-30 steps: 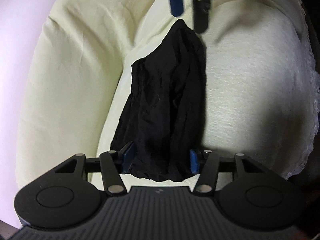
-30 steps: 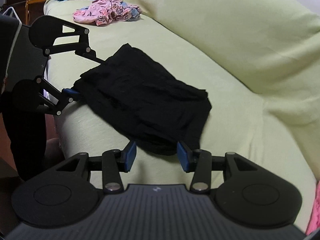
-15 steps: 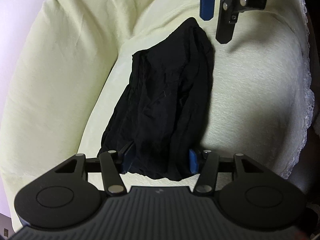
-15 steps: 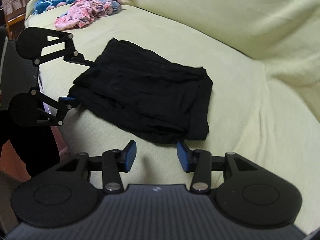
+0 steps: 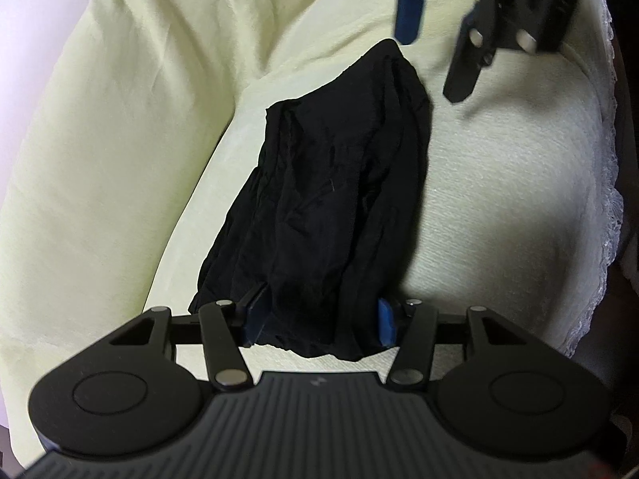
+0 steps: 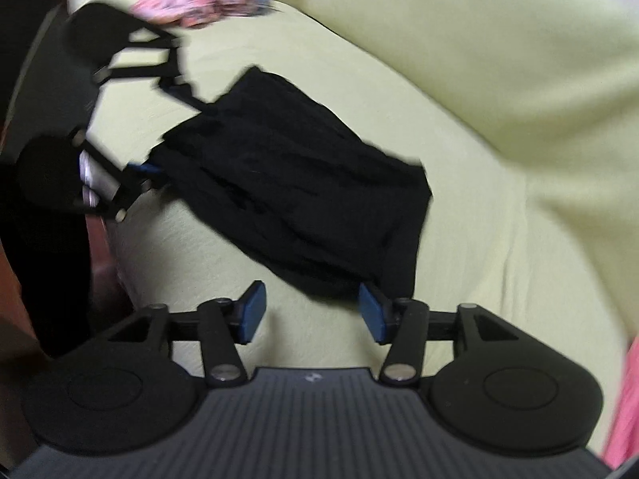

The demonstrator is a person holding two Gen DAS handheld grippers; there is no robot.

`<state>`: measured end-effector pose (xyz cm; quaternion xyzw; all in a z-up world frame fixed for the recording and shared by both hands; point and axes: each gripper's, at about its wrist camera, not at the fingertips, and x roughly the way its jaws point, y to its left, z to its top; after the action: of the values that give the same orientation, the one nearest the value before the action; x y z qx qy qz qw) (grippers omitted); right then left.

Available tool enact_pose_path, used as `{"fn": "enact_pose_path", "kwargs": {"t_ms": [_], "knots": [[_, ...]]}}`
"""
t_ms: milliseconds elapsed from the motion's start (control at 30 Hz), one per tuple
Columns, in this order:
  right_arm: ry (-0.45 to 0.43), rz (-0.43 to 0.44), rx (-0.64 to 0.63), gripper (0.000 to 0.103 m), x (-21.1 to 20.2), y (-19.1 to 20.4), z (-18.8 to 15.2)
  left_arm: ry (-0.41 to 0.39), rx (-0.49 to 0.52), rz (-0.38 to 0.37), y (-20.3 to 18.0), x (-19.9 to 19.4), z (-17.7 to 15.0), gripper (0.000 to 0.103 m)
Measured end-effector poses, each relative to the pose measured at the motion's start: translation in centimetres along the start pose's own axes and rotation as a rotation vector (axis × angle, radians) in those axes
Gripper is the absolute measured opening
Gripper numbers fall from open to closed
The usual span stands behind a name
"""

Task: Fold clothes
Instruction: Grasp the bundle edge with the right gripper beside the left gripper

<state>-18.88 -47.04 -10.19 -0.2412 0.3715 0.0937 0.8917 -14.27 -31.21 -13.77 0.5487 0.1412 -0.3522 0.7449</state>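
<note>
A folded black garment (image 5: 335, 191) lies on the pale yellow-green sofa seat (image 5: 499, 183). My left gripper (image 5: 319, 319) is open, its blue pads on either side of the garment's near end, which bunches between them. My right gripper (image 6: 311, 311) is open and empty, just short of the garment's (image 6: 295, 183) opposite end. The right gripper also shows at the top of the left wrist view (image 5: 435, 36), above the garment's far corner. The left gripper shows at the left of the right wrist view (image 6: 147, 167).
The sofa backrest (image 6: 499, 40) runs along one side of the garment. A pink patterned garment (image 6: 199, 8) and a blue one lie further down the seat. A white lace cover (image 5: 607, 199) hangs at the seat's edge. Pink cloth (image 6: 627, 407) shows at the far right.
My right gripper has moved back toward the garment's end after pulling away; its view is blurred with motion. My left gripper has stayed open around the near end.
</note>
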Motion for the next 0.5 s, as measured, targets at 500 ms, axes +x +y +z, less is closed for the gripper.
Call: {"fn": "enact_pose_path", "kwargs": {"t_ms": [500], "knots": [[-0.077,-0.179,-0.468,0.055,2.4,4.6,-2.2,0.001,0.187,0.031,-3.0,0.2,0.3,0.012]]}}
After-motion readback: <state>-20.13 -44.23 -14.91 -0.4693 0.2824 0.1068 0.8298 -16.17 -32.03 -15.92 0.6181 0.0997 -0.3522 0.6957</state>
